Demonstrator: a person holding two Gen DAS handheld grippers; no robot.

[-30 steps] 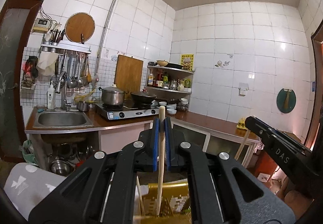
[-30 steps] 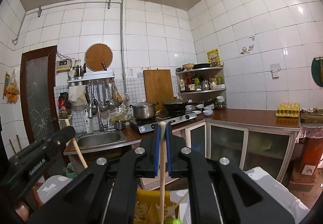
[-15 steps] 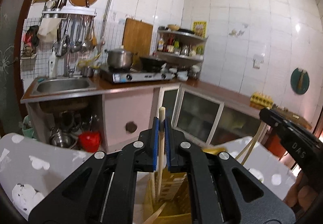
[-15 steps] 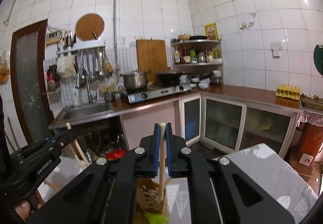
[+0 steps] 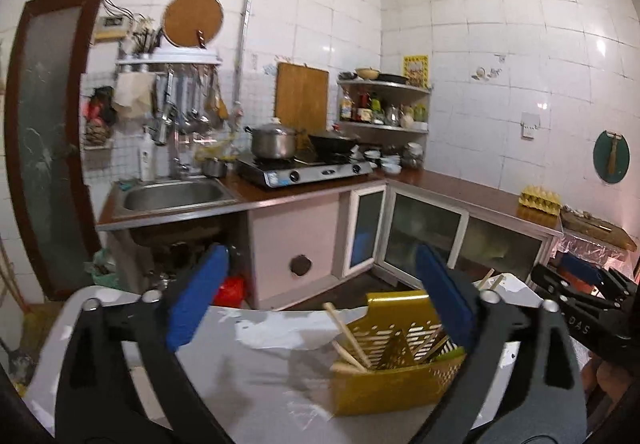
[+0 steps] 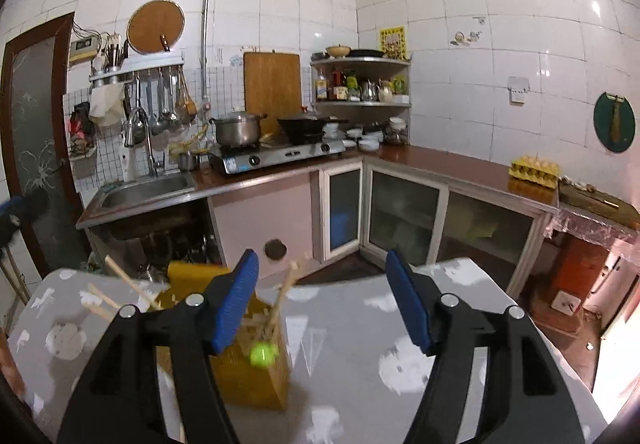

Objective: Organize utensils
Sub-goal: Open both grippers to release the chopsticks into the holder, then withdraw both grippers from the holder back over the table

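Observation:
A gold perforated utensil holder stands on the grey patterned table. Several wooden chopsticks lean inside it. My left gripper hangs just in front of the holder with its jaws opening wide and nothing pressed between the blue pads. In the right wrist view the holder sits low on the left, with chopsticks and a green-tipped utensil standing in it. My right gripper is above it, jaws opening, pads clear of the chopsticks. The right gripper also shows beside the holder.
Behind the table runs an L-shaped kitchen counter with a sink, a gas stove bearing a pot and wok, and glass-door cabinets. An egg tray lies on the counter at the right.
Both grippers were shut on an upright chopstick each; now both stand open and the chopsticks are in the holder. Both hands have sunk toward the table.

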